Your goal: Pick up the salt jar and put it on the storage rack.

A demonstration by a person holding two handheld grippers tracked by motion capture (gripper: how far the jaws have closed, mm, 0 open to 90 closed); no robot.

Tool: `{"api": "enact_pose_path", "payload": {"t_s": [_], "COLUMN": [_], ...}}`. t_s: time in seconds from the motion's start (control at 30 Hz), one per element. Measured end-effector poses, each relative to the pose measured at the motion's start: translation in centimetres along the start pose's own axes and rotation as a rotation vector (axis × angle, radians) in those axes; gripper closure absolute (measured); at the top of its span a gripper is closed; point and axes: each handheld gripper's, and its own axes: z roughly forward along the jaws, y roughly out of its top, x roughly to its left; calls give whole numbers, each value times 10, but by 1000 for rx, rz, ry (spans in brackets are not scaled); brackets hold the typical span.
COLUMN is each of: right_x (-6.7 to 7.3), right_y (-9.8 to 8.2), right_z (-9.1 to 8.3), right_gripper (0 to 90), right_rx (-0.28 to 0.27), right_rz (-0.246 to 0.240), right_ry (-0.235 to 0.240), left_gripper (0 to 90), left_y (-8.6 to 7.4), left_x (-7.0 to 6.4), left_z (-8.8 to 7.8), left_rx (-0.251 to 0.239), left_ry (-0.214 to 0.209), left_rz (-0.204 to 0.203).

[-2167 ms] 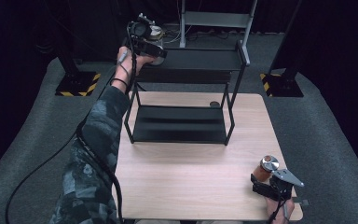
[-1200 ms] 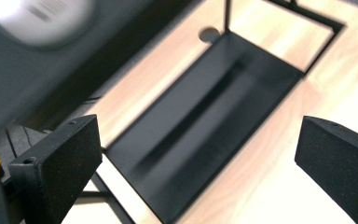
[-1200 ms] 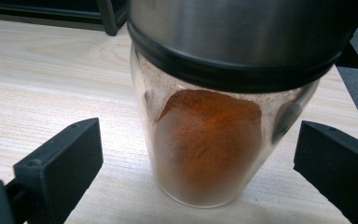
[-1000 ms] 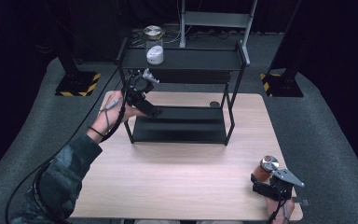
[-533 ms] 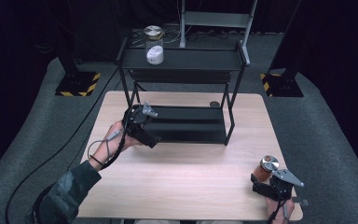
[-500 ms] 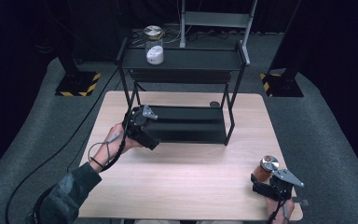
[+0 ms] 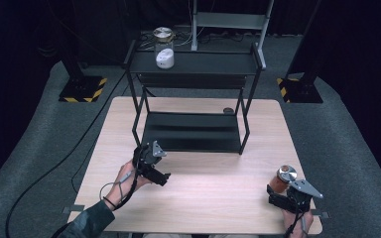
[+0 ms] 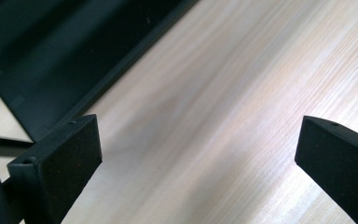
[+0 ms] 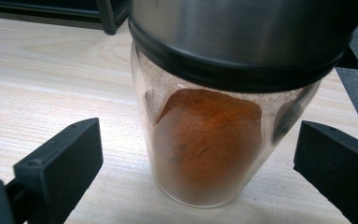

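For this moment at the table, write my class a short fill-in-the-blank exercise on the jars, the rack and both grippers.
1. The glass jar of orange-brown powder stands between the right gripper's jaws, which are ____.
2. The glass jar with white contents stands on the black metal rack's ____ shelf.
3. The left gripper's open jaws hold ____.
4. The powder jar's lid is made of ____.

Missing words: open; top; nothing; metal

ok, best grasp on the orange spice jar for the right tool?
Grip the glass body of the spice jar below the wider metal cap, coming in level from the person's side. It stands upright between the open jaws of the right tool, and the overhanging cap should stop slipping.
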Motion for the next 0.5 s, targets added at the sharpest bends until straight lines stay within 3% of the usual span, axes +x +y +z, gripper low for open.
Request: {"api": "enact_pose_path", "payload": {"t_s": [0.23,0.5], "right_x": [1,1], "right_y": [0,1], "right_z": [0,0], "right_gripper": [0,0], "right_rx": [2,3], "right_rz": [-1,-2], "right_ry": [-2,-5], "left_gripper": [0,0], "left_y": [-29,-52], "left_x": [-10,-7], "left_z": [20,26], "left_rx": [9,-21], "left_ry": [8,-15], "left_rz": [-47,-116]}}
